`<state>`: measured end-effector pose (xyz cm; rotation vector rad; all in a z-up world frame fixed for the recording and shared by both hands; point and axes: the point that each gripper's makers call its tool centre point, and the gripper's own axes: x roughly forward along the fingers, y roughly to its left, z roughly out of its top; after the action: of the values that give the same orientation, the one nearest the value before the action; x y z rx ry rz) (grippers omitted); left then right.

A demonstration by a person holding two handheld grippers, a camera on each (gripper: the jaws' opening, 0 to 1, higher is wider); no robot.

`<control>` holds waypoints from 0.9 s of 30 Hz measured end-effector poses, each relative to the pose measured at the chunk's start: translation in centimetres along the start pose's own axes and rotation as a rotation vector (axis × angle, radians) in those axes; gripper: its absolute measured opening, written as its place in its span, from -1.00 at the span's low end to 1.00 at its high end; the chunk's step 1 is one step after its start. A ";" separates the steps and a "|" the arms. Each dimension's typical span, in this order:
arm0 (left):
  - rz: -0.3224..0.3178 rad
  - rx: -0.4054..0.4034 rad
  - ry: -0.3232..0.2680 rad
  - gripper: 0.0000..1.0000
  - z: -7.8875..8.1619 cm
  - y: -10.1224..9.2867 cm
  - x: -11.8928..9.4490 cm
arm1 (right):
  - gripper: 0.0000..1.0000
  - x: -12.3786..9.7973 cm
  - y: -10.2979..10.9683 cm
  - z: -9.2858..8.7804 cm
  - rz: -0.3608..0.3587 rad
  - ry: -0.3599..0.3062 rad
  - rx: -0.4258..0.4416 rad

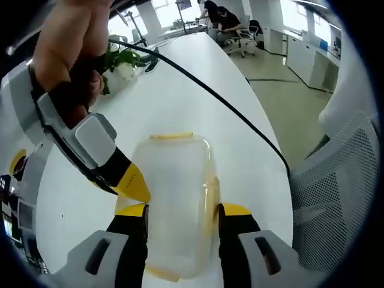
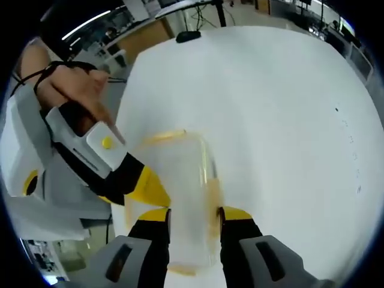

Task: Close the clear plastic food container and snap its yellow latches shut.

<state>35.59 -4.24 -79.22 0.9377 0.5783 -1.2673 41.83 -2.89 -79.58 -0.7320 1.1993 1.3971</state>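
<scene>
White office surface (image 1: 198, 102) carrying the clear plastic food container (image 1: 177, 198), straddled by both spread tongs, left (image 1: 182, 211) and right (image 2: 193, 211); probably light, slippery, best pressed at yellow latches (image 1: 171, 137).

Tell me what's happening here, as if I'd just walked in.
A person holds a two-jaw gripper in each hand and works on a clear plastic food container lying on a white table. The left gripper and the right gripper each straddle it from opposite sides. The lid looks on; whether the yellow latches are snapped can't be told.
</scene>
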 end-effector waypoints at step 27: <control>0.019 -0.025 0.042 -0.21 -0.1 0.1 0.1 | -0.46 0.1 0.3 -0.1 0.058 0.100 -0.016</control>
<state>35.75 -4.20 -79.37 0.9490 0.6157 -1.2234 41.48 -2.87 -79.62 -0.7919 1.2973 1.4336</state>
